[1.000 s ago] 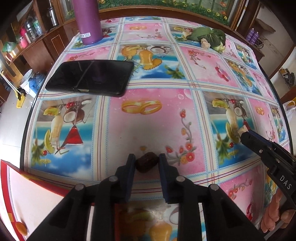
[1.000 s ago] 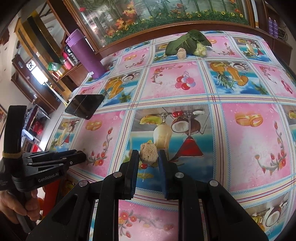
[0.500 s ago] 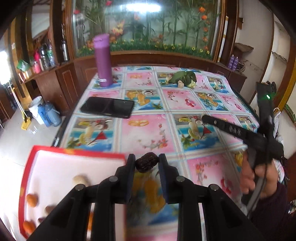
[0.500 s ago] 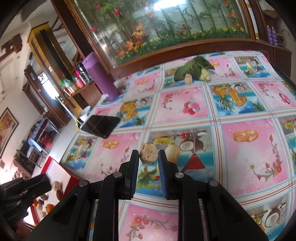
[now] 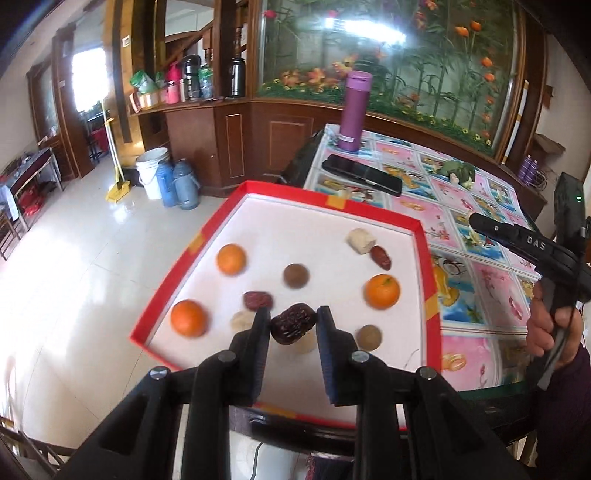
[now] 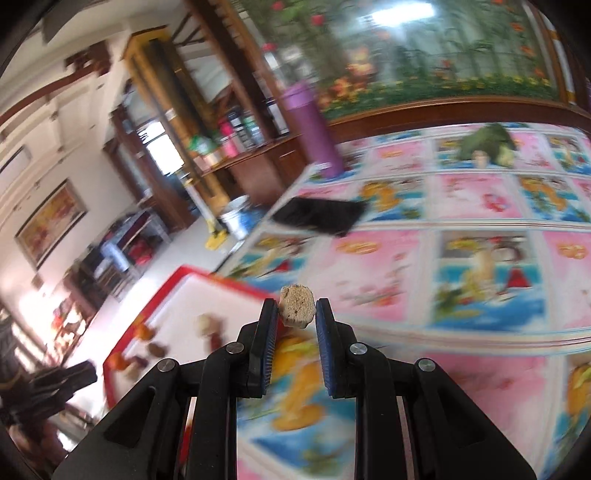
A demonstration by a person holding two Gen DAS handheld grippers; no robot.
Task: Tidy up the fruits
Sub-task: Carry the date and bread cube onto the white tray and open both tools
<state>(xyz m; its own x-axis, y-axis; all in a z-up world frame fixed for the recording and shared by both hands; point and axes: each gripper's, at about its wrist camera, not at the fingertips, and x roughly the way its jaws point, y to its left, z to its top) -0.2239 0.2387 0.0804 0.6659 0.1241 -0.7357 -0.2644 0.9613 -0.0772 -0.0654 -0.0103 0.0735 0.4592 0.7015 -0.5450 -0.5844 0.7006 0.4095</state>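
The left gripper (image 5: 292,325) is angled down over the red-rimmed tray (image 5: 430,273), clamped on a dark date (image 5: 293,323). The right gripper (image 6: 295,314), over the patterned tablecloth (image 6: 480,229), is clamped on a beige chunk (image 6: 297,306). Three oranges (image 5: 382,291) are seen sharply only in the left view.

Daylight fills both views; in the left wrist view a window (image 5: 86,79) at ten o'clock is blown out white, and glare streaks the glass panel (image 5: 364,27) at twelve o'clock; the floor (image 5: 74,258) shines with reflections; the right wrist view is heavily motion-blurred, only its gripper (image 6: 295,314) sharp; fisheye bending and dark corners frame both.
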